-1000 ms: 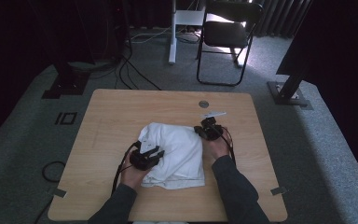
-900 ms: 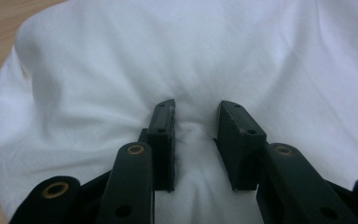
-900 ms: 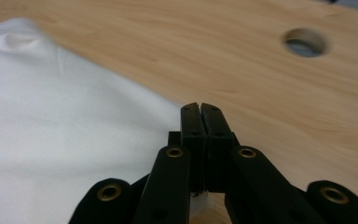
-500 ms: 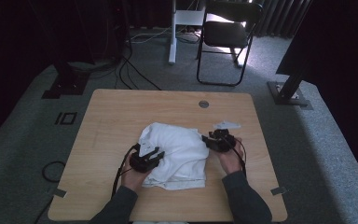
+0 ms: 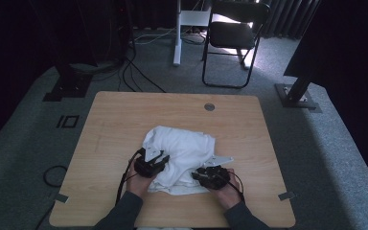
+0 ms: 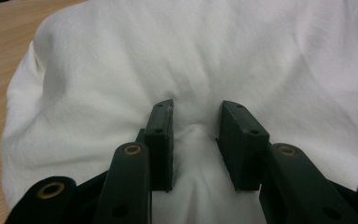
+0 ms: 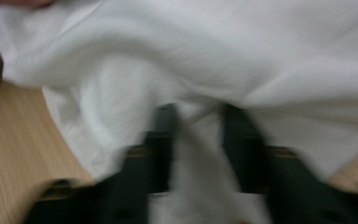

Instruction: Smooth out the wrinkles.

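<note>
Our left gripper (image 6: 196, 135) pinches a ridge mid-frame of the soft, limp white cloth (image 5: 182, 153); our right gripper (image 7: 200, 140) is clamped on its edge.

A light wooden worktop (image 5: 115, 124) carries a rumpled white cloth (image 5: 184, 148) near its front edge; a small round grommet (image 5: 209, 107) sits toward the back.

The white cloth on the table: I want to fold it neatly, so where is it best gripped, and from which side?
Judging by its bunched pose, grip the white cloth at its loose near edge, coming in low from the person's side of the table. There the layers lie thin and flat on the wood. The left gripper already straddles a raised fold, and the right gripper sits at the near-right edge.
</note>
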A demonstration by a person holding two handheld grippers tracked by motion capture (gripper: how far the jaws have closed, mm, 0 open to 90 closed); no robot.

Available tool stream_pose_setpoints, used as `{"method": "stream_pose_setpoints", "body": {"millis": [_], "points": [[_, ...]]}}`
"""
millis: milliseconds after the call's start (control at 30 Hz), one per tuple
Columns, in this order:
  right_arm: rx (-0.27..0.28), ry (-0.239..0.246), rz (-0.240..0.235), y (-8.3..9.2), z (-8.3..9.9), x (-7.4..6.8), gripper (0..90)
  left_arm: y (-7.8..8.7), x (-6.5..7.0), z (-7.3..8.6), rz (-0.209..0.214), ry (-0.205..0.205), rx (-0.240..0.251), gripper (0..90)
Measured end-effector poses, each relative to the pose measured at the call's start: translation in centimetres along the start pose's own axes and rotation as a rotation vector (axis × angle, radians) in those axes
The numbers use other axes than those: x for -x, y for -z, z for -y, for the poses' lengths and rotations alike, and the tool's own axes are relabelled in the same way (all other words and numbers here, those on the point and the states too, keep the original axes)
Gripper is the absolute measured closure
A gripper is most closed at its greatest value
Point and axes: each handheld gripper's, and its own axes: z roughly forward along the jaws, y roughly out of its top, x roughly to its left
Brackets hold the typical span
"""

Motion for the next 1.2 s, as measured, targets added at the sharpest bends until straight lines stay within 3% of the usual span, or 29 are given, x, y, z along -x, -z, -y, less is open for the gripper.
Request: {"method": "stream_pose_setpoints", "body": {"millis": [67,267,333,400,433,500,533,633,667,733,967,1067,1200], "points": [[-0.006,0.008,0.008,0.1,0.1,-0.1,90.0,0.0,0.0,0.0,-0.003,-0.002,0.003,65.7],[-0.009,0.033,0.072,2.6,1.3,-0.2,90.0,0.0,0.2,0.2,-0.023,-0.01,0.01,65.6],[-0.033,0.036,0.087,3.9,2.7,-0.2,90.0,0.0,0.4,0.2,-0.037,-0.02,0.01,65.5],[-0.061,0.045,0.133,4.2,3.6,0.0,90.0,-0.1,0.5,0.2,-0.057,-0.027,0.014,65.2],[-0.061,0.045,0.133,4.2,3.6,0.0,90.0,-0.1,0.5,0.2,-0.057,-0.027,0.014,65.1],[-0.046,-0.007,0.125,4.3,4.0,0.7,90.0,-0.4,0.6,0.1,-0.077,-0.031,0.02,65.0],[-0.027,-0.012,0.125,4.4,4.0,0.8,89.9,-0.5,0.6,0.0,-0.082,-0.034,0.019,64.9],[0.036,-0.008,0.106,4.5,3.2,0.9,75.9,-1.5,0.3,-0.6,-0.106,-0.047,0.024,64.5],[0.036,-0.008,0.106,4.5,3.2,0.9,75.9,-1.5,0.3,-0.6,-0.106,-0.047,0.024,64.4],[0.073,0.009,0.116,3.5,1.7,1.0,65.9,-2.7,-0.6,-1.5,-0.127,-0.059,0.017,64.2],[0.098,0.016,0.134,1.3,-0.8,1.9,60.6,-4.9,-3.0,-3.2,-0.14,-0.044,-0.01,64.0],[0.109,-0.006,0.14,1.1,-1.0,2.4,58.4,-5.4,-3.7,-3.6,-0.145,-0.022,-0.009,63.8],[0.111,-0.026,0.152,1.3,-0.6,2.9,56.3,-5.3,-4.6,-4.0,-0.11,0.012,0.0,61.5]]}}
